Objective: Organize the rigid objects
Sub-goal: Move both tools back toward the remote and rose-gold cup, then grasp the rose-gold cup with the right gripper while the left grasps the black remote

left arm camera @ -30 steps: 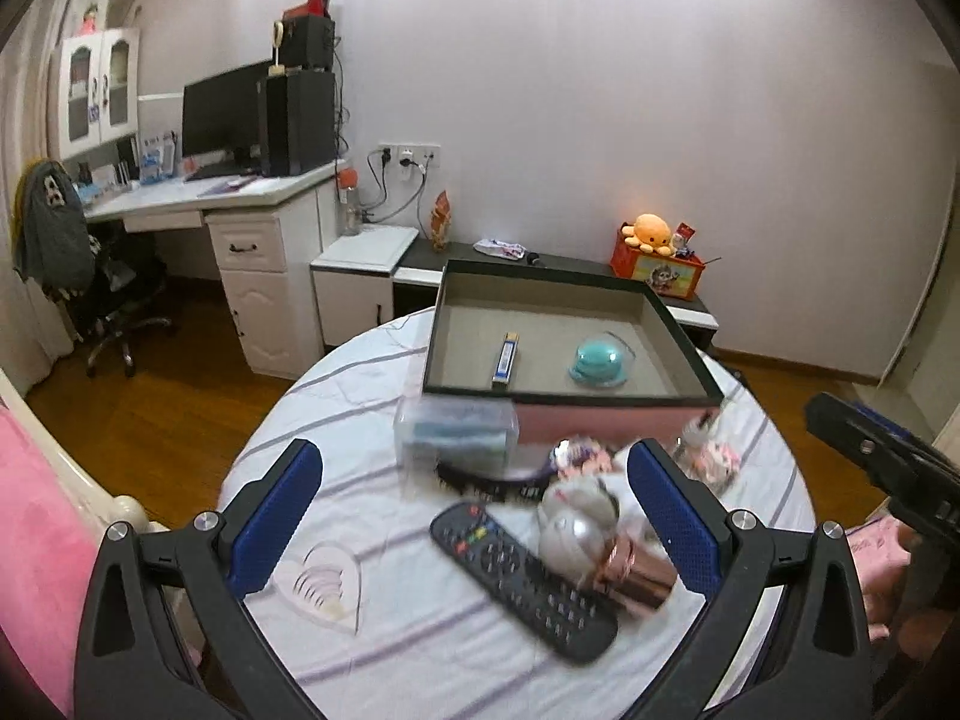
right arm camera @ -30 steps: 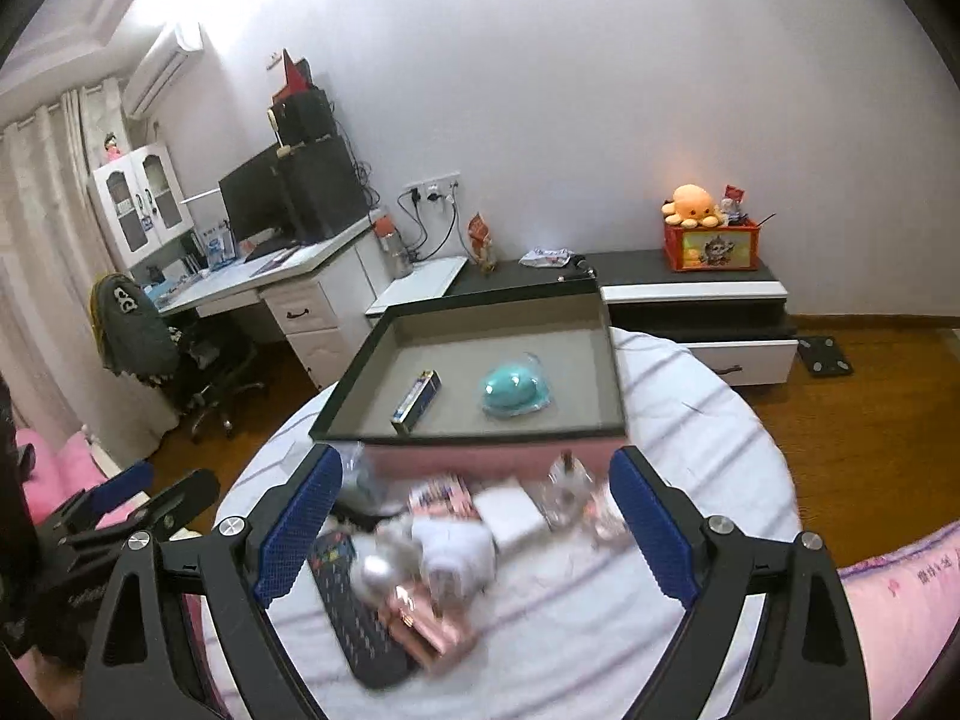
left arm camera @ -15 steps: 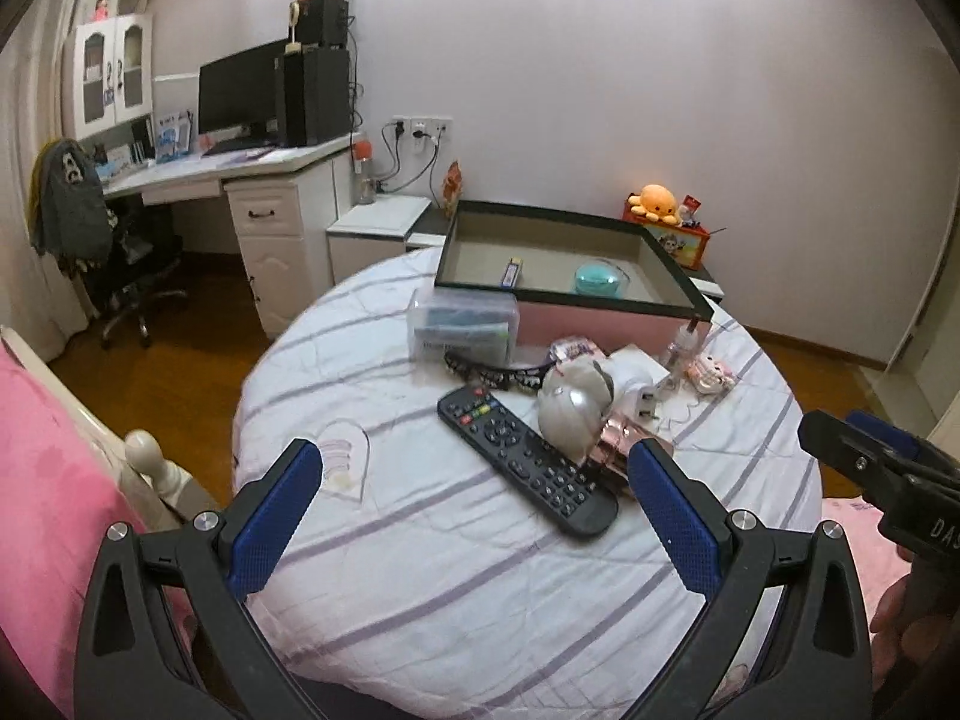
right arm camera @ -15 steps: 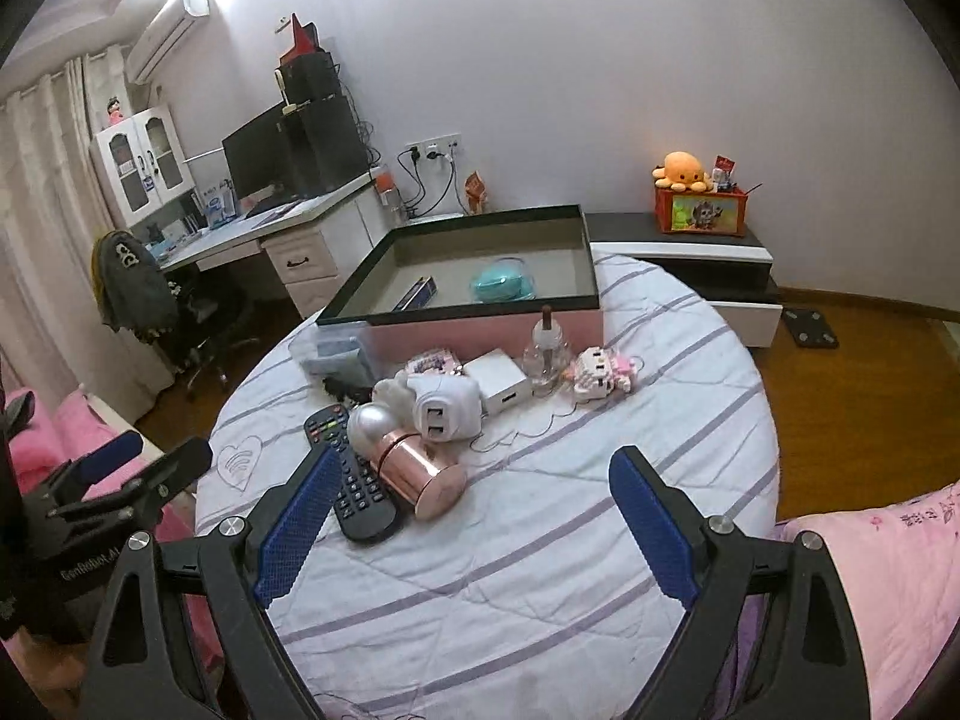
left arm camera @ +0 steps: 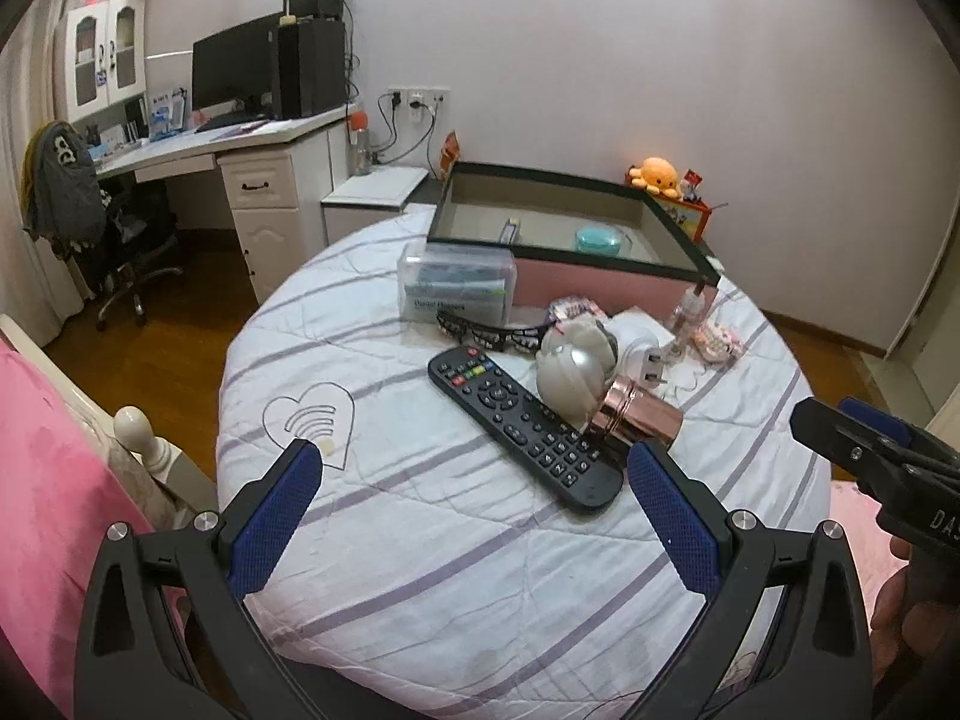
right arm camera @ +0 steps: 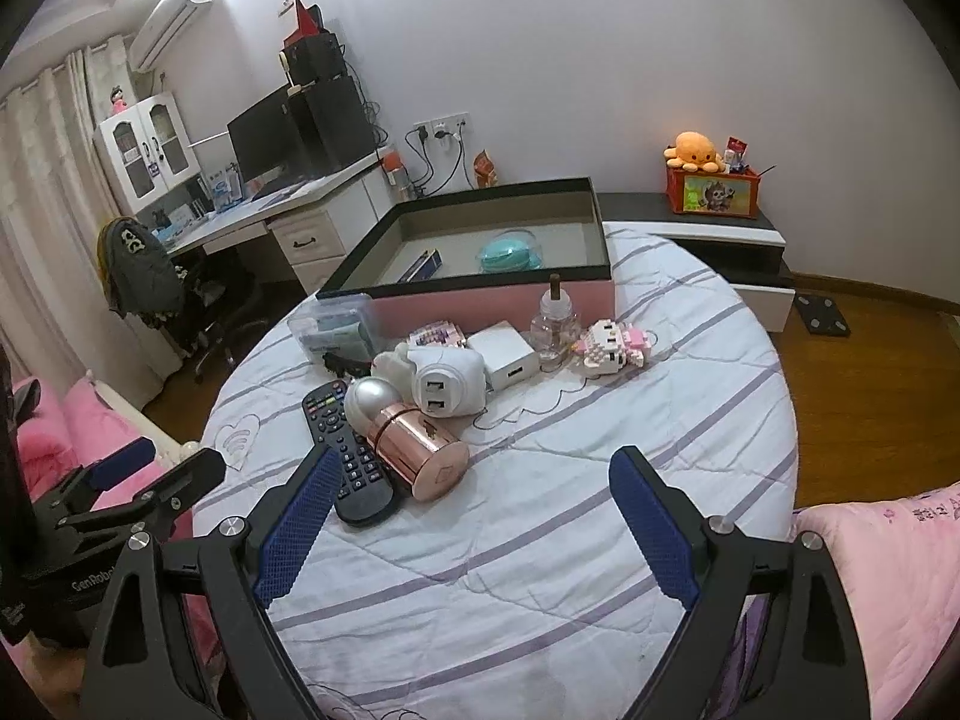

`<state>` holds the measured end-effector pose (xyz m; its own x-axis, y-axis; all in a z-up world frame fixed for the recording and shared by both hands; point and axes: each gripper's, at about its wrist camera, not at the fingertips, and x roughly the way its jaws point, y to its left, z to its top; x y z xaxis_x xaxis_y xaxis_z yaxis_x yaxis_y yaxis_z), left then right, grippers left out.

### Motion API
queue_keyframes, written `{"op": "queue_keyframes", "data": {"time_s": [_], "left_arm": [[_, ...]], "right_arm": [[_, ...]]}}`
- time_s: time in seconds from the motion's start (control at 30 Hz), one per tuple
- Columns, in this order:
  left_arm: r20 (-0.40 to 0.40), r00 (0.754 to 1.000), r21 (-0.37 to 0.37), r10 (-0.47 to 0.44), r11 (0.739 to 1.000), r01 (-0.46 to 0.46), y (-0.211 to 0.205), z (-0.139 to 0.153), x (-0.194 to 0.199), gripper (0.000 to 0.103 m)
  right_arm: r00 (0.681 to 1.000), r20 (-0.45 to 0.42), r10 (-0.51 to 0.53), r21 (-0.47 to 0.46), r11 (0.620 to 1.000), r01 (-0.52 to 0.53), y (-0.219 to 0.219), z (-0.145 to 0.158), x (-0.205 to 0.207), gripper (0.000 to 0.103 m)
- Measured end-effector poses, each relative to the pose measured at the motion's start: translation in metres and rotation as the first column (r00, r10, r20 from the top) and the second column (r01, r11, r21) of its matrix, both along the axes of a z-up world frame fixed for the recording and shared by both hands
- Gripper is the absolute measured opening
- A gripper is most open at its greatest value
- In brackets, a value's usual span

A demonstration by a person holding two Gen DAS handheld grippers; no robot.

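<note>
over the last second i've pulled both of my grippers back and down from the clutter: the items that filled the lower middle of each view a second ago now sit up at mid-frame, with a wide stretch of striped cover on the round counter (right arm camera: 600,480) open below them. my left gripper (left arm camera: 474,495) has its jaws wide apart with nothing between them, and my right gripper (right arm camera: 474,507) is the same, spread and empty. the pile has not been touched: the remote (left arm camera: 522,423), the rose-gold cylinder (right arm camera: 420,456), the white charger (right arm camera: 447,387), the glass bottle (right arm camera: 555,324) and the toy block figure (right arm camera: 612,348) all lie in front of the box (right arm camera: 498,300), which holds a teal case (right arm camera: 510,252) and a small bar. as i read it, no grasp has begun; i'm lined up to choose a first piece, likely the cylinder or remote nearest me.
</note>
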<state>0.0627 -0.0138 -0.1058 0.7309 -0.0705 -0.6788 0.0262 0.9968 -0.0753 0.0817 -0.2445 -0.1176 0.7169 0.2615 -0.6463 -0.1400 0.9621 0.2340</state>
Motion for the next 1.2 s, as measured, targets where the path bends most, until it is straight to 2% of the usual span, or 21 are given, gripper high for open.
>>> {"op": "queue_keyframes", "data": {"time_s": [0.63,0.7,0.77,1.0,1.03,1.07,1.1,1.2], "left_arm": [[-0.112,0.994,0.027,0.006,1.0,-0.003,-0.013,-0.048,0.031,0.103],[-0.124,0.992,0.025,0.008,1.0,-0.005,-0.012,-0.053,0.035,0.103],[-0.134,0.991,0.027,0.015,1.0,-0.012,-0.01,-0.057,0.039,0.103],[-0.163,0.987,0.037,0.017,0.999,-0.011,-0.01,-0.067,0.045,0.103],[-0.161,0.987,0.027,0.012,1.0,-0.008,-0.011,-0.067,0.044,0.103],[-0.161,0.987,0.026,0.011,1.0,-0.007,-0.012,-0.067,0.044,0.103],[-0.161,0.987,0.026,0.01,1.0,-0.006,-0.013,-0.067,0.044,0.103],[-0.171,0.985,0.028,0.007,1.0,-0.002,-0.017,-0.068,0.046,0.103]], "right_arm": [[0.978,-0.131,0.16,-0.015,0.987,-0.163,0.029,-0.05,0.061,0.092],[0.972,-0.146,0.182,-0.016,0.982,-0.186,0.033,-0.056,0.068,0.087],[0.964,-0.165,0.208,-0.013,0.977,-0.213,0.037,-0.063,0.077,0.076],[0.928,-0.189,0.322,0.019,0.946,-0.324,0.053,-0.079,0.095,0.07],[0.924,-0.181,0.337,0.03,0.941,-0.337,0.053,-0.08,0.095,0.065],[0.92,-0.178,0.35,0.044,0.936,-0.348,0.053,-0.081,0.096,0.054],[0.915,-0.174,0.364,0.06,0.931,-0.359,0.052,-0.081,0.097,0.05],[0.913,-0.173,0.369,0.058,0.93,-0.364,0.05,-0.081,0.094,0.05]]}}
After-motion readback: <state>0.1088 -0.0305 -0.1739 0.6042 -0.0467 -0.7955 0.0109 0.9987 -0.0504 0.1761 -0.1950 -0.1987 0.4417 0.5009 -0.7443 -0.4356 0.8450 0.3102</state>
